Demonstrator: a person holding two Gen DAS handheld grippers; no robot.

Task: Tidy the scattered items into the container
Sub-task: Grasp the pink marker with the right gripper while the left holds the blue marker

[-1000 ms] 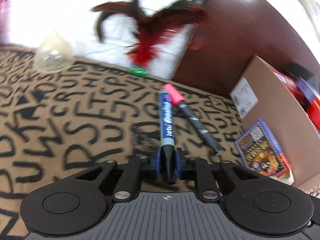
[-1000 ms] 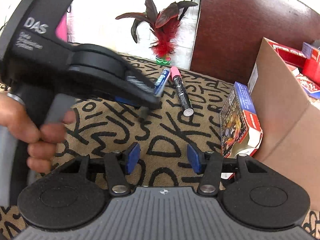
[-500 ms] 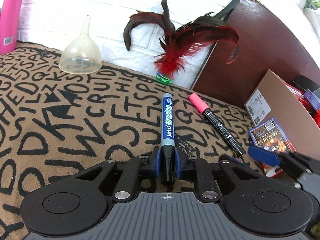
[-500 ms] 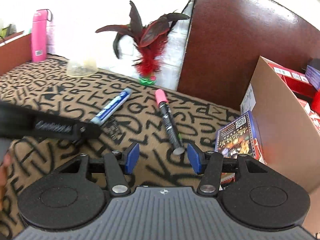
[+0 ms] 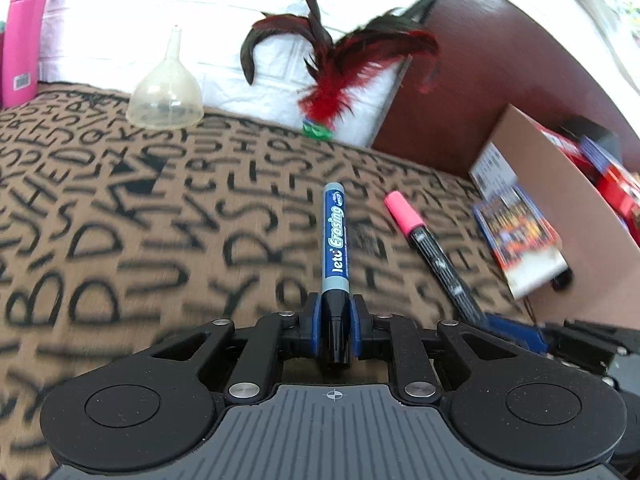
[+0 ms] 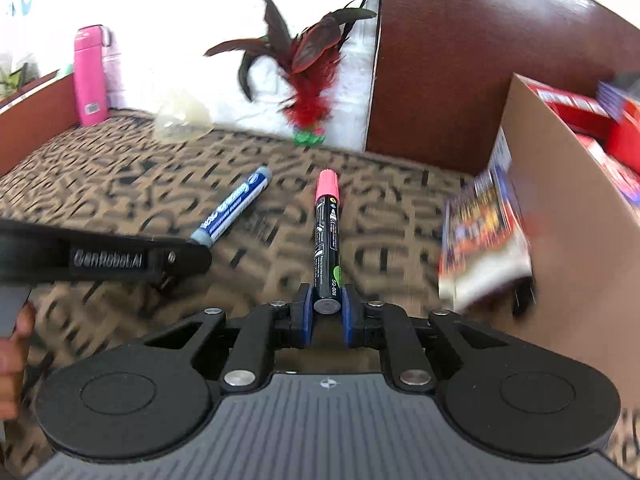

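Note:
My left gripper (image 5: 335, 326) is shut on the black cap end of a blue whiteboard marker (image 5: 335, 236), which also shows in the right wrist view (image 6: 232, 210). My right gripper (image 6: 326, 314) is shut on the rear end of a black marker with a pink cap (image 6: 327, 236); it also shows in the left wrist view (image 5: 428, 244). The cardboard box (image 6: 560, 184) stands at the right with red and blue packs inside. Both markers lie low over the lettered brown cloth (image 5: 120, 220).
A colourful card box (image 6: 484, 240) leans against the cardboard box's side. A clear funnel (image 5: 166, 94), a red feather shuttlecock (image 5: 324, 92) and a pink bottle (image 5: 22, 36) stand at the back. A dark brown panel (image 6: 440, 60) rises behind the box.
My right gripper has moved forward and closed on the pink-capped marker's rear end. My left gripper has kept its hold on the blue marker.

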